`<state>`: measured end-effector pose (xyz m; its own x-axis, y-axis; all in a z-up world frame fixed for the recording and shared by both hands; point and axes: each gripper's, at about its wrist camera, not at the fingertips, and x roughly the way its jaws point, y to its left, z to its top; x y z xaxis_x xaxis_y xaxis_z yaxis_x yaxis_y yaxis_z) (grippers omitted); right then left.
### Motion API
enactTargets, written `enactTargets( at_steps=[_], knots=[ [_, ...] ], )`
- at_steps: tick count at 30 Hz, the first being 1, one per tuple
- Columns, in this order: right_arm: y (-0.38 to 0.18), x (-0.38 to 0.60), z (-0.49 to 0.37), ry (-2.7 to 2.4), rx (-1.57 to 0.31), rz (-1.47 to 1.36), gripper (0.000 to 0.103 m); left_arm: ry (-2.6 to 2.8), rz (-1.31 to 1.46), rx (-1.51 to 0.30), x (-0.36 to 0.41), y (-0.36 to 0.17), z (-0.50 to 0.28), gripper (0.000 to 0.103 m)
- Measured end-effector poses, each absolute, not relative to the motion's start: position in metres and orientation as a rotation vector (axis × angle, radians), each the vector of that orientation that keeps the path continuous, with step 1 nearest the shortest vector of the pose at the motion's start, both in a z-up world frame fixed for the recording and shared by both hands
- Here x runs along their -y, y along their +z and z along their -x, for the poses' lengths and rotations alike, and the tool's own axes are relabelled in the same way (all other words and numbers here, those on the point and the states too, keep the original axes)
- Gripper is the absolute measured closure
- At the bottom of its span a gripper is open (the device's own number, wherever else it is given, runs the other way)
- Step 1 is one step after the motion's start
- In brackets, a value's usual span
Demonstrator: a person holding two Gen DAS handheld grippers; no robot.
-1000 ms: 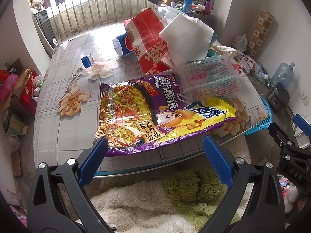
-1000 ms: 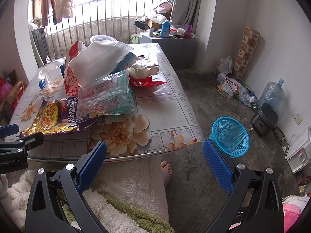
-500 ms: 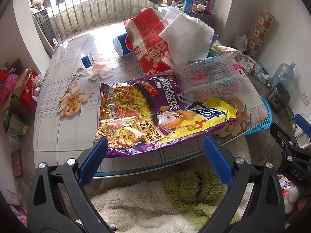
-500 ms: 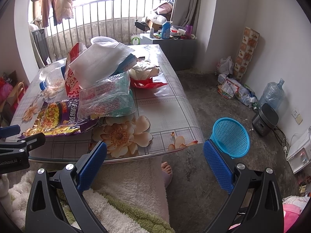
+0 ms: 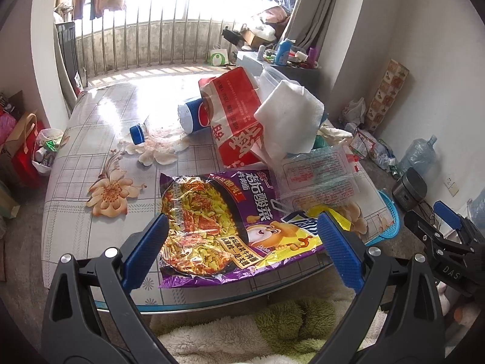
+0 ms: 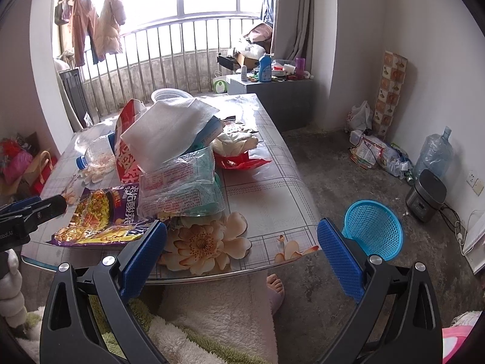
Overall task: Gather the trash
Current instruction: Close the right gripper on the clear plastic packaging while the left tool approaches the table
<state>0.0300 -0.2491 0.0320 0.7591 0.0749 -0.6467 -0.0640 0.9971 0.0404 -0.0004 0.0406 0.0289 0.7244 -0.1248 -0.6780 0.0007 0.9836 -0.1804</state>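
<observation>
Blue-padded and spread wide, the left gripper is holding nothing, its jaws framing the near end of the purple noodle packet lying flat at the table edge. That looks like the opening step: lining up on the first piece of trash. Next, the jaws would need lowering over the packet's crinkled near edge and closing on the thin film. Beyond it are piled a clear wrapper, white tissue and red bag. Off to the right, the right gripper is hanging equally wide and empty, with the blue basket just beyond its right finger, on the floor.
</observation>
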Motion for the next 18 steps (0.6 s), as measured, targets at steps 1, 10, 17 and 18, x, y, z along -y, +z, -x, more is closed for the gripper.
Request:
enactTargets(
  at_steps=[1,10,17,18],
  knots=[
    [0.033,0.25,-0.032,0.08,-0.697,-0.022,0.006,-0.07,0.176,-0.735,-0.045,0.032,0.0,0.009],
    [0.029,0.25,-0.071,0.157,-0.726,-0.115,0.006,-0.15,0.24,-0.644,-0.072,0.036,-0.03,0.009],
    [0.006,0.249,-0.111,0.244,-0.853,-0.235,0.026,-0.205,0.27,-0.68,-0.074,0.023,-0.069,0.009],
    [0.003,0.248,-0.117,0.255,-0.874,-0.243,0.028,-0.213,0.276,-0.69,-0.074,0.02,-0.074,0.009]
  ],
)
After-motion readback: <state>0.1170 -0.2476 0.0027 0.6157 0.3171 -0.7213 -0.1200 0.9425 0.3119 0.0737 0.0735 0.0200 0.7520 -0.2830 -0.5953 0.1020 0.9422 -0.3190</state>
